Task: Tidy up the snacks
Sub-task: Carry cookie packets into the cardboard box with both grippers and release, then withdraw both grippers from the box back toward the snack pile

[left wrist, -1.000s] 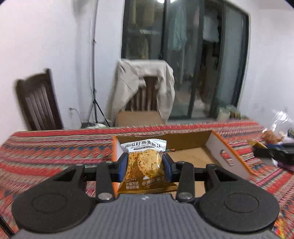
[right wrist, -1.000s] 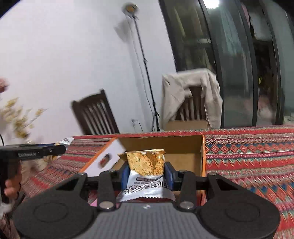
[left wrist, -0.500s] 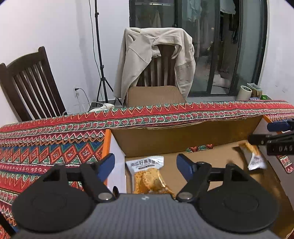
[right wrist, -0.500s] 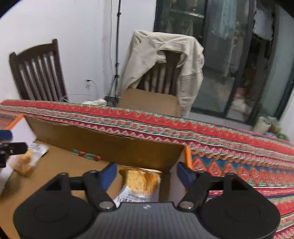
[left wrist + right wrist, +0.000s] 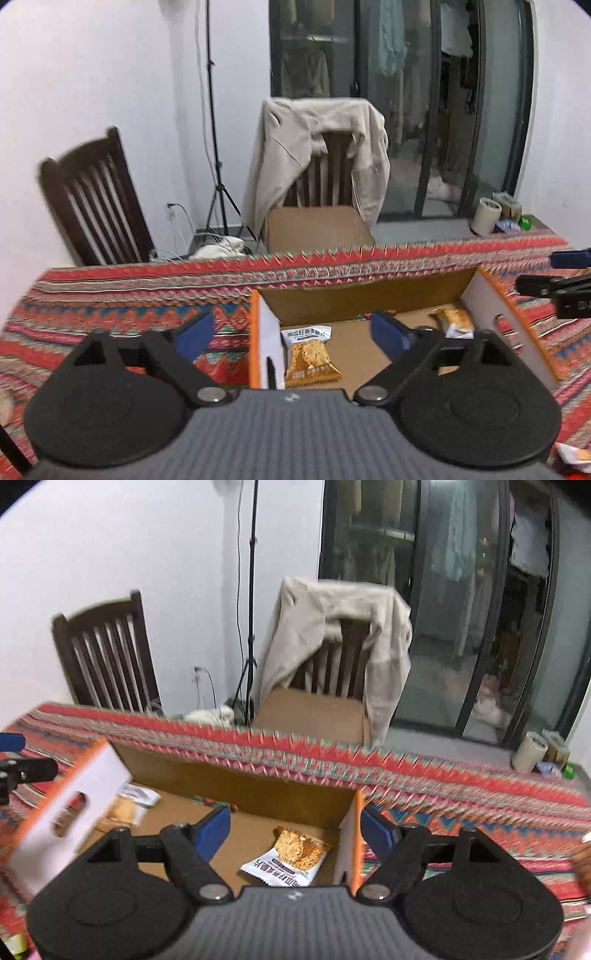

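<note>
Both fisheye views ride low behind their own claw, whose black body fills the bottom of the frame, and both face across the tabletop toward the far wall. The left wrist view looks from close over the left wall of the cardboard box [image 5: 264, 332], which sits lower centre. The right wrist view looks from close over the box's [image 5: 349, 834] right wall. They share the box interior, the draped chair [image 5: 317, 162] and the dark chair [image 5: 107, 653] in the upper half.
</note>
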`<control>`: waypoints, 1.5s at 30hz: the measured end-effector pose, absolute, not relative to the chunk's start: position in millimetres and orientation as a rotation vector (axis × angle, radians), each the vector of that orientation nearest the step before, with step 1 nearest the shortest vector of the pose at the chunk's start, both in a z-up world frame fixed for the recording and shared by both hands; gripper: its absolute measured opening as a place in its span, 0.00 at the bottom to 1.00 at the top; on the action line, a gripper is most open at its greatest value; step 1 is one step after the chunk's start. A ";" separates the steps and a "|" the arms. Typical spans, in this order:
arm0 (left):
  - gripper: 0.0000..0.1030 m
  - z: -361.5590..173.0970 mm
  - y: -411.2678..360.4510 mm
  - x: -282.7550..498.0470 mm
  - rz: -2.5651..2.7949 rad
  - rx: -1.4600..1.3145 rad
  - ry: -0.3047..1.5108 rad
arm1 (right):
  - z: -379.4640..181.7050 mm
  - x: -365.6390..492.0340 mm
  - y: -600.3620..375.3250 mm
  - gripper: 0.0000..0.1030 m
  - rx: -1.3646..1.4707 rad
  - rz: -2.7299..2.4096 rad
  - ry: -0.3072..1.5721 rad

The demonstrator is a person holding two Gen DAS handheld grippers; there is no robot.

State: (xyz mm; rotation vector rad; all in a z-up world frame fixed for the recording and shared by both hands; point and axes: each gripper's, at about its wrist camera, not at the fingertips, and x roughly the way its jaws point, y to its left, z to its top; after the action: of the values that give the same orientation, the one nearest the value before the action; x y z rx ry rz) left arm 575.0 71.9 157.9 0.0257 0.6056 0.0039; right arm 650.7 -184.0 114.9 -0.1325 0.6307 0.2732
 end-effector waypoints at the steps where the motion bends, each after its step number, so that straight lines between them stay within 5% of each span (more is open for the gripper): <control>1: 0.97 169.2 72.1 563.2 0.010 0.022 0.594 | 130.7 634.6 -188.9 0.81 -0.128 0.271 0.610; 8: 1.00 235.6 61.9 432.3 -0.030 0.036 0.482 | 206.6 521.9 -224.9 0.93 -0.087 0.263 0.524; 10: 1.00 238.3 57.3 386.1 -0.063 0.048 0.455 | 220.0 481.8 -235.6 1.00 -0.069 0.256 0.515; 16: 1.00 211.2 52.6 251.0 -0.106 0.008 0.384 | 229.0 347.4 -275.7 1.00 -0.001 0.308 0.426; 31: 1.00 113.2 48.3 26.8 -0.070 -0.037 0.216 | 114.0 55.5 -327.0 1.00 0.071 0.303 0.235; 45: 1.00 20.3 43.1 36.8 0.032 0.003 0.379 | -5.3 34.6 -266.8 1.00 -0.022 0.223 0.317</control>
State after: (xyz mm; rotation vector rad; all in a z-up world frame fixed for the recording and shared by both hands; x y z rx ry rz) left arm 36.8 43.1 20.3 0.0027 0.3788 0.0325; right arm 34.6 -266.8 -5.3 -0.0221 0.3170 0.2233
